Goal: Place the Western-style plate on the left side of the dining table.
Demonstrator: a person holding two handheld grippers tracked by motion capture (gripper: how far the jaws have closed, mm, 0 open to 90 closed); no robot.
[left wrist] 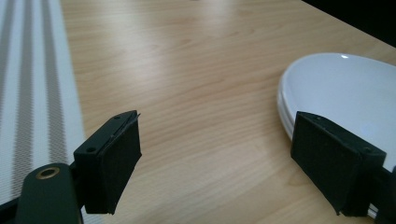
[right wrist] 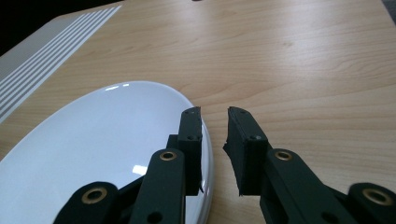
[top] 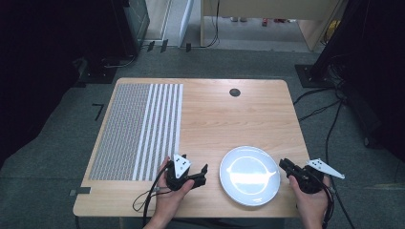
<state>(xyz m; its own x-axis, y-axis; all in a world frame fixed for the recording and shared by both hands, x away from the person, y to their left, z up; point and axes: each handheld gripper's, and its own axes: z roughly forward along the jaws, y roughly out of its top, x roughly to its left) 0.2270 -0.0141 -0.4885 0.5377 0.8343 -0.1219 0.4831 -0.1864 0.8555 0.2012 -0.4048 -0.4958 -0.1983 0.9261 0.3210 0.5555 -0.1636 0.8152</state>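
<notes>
Left fingers (left wrist: pixel 112 161): stood wide apart, with bare table between them and nothing held; the pads touched no object. In the left gripper view the right-hand pad stood in front of the near edge of the plate; whether it touched that edge could not be told.
Right fingers (right wrist: pixel 245 149): stood close together, a narrow gap between the pads. The plate's rim ran beside and under the left-hand pad; whether the pads pressed on the rim could not be told.
Left gripper (top: pixel 187 172): held in the person's left hand (top: pixel 168 198), low over the table, just to the left of the plate, its fingers pointing toward the plate.
Right gripper (top: pixel 291 169): held in the person's right hand (top: pixel 310 200), at the plate's right edge, its fingers pointing toward the rim.
Plate (top: pixel 250 175): white, round and glossy, lying flat on the table between the two sets of fingers; the left fingers stood just beside its left rim, the right fingers at its right rim.
Table (top: pixel 229 119): light wood grain, carrying the plate and the mat.
Mat (top: pixel 138 129): grey-and-white striped, flat on the table, beyond and to the left of the left fingers, well apart from the right fingers.
Round dark cap (top: pixel 234 92): set in the table top, far beyond both sets of fingers.
</notes>
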